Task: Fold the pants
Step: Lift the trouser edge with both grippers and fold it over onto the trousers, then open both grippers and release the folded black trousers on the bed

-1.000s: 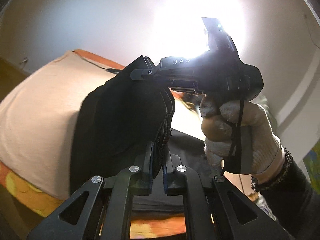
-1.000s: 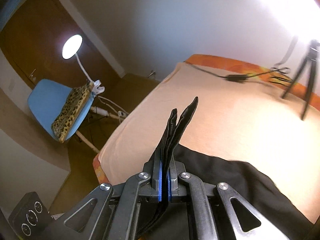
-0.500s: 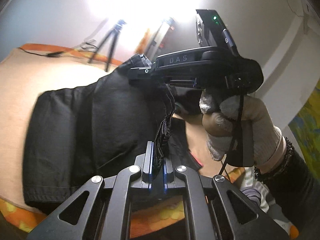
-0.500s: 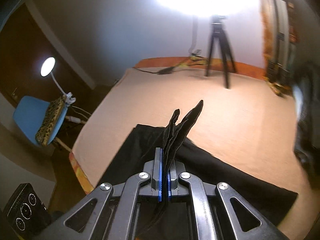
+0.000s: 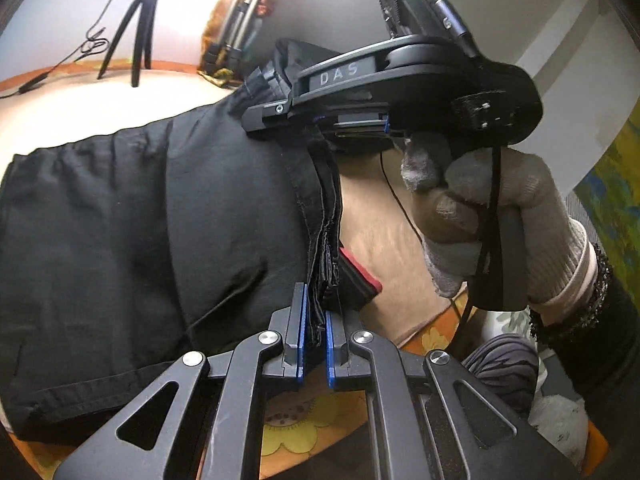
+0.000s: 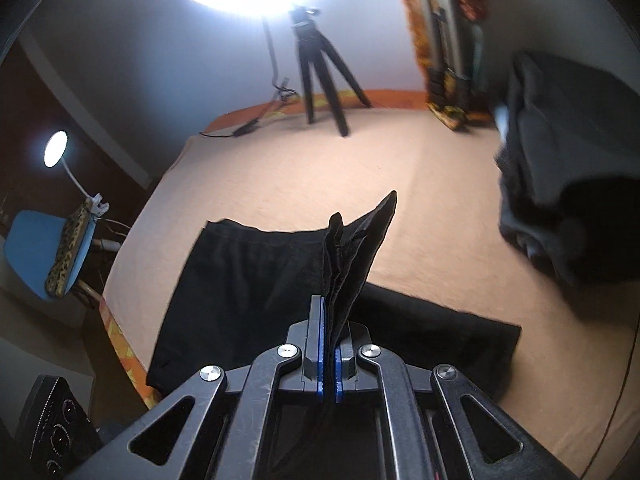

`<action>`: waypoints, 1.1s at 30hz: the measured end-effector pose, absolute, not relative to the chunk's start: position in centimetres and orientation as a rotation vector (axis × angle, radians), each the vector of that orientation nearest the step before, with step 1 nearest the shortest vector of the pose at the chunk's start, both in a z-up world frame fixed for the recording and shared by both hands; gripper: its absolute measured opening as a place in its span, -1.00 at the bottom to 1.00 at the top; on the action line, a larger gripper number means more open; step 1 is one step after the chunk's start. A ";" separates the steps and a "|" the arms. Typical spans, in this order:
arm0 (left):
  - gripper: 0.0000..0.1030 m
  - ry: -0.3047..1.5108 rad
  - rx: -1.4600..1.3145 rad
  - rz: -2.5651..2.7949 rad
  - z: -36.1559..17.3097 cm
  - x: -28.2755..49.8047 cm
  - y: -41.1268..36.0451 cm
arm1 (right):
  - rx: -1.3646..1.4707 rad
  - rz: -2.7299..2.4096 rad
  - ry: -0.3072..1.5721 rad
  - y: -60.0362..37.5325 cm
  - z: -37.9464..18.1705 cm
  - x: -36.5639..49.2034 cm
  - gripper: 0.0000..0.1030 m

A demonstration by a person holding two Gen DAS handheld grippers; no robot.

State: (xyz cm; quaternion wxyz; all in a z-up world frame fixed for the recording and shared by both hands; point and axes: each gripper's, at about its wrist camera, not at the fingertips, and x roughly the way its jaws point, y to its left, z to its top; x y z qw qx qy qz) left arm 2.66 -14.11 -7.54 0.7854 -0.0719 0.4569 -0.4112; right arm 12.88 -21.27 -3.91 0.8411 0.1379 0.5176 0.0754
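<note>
pants (image 5: pixel 160 220) now spread across bed (image 6: pixel 420 184); both jaws clamp their edge.

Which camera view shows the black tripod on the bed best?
The right wrist view. There the tripod stands near the middle of the far edge of the bed, large, with all three legs visible. In the left wrist view the tripod appears only small, in the upper left corner, beyond the black pants.

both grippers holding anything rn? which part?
Yes. The left gripper and the right gripper are each shut on the black pants, both pinching a bunched, layered edge of the fabric; the rest lies on the bed.
</note>
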 end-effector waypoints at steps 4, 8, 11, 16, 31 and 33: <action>-0.81 1.014 -0.176 -0.906 -7.6 2.1 -13.6 | 0.313 0.152 1.106 -22.7 -5.2 12.3 -0.99; -0.74 0.976 -0.169 -0.892 -6.4 1.6 -11.7 | 0.323 0.147 1.113 -23.5 -6.4 11.7 -0.99; -0.58 0.953 -0.207 -0.841 -5.8 2.2 -9.0 | 0.343 0.141 1.122 -24.2 -7.3 11.6 -0.99; -0.57 0.925 -0.229 -0.657 -5.7 3.6 -3.8 | 0.333 0.125 1.115 -25.3 -7.7 11.8 -0.99; -0.43 0.987 -0.153 -0.297 -9.9 5.7 2.7 | 0.051 -0.042 1.029 -23.7 -4.7 10.4 -0.22; -0.43 0.997 -0.150 -0.294 -10.3 5.7 2.7 | 0.009 -0.045 0.984 -22.5 -3.3 10.0 -0.18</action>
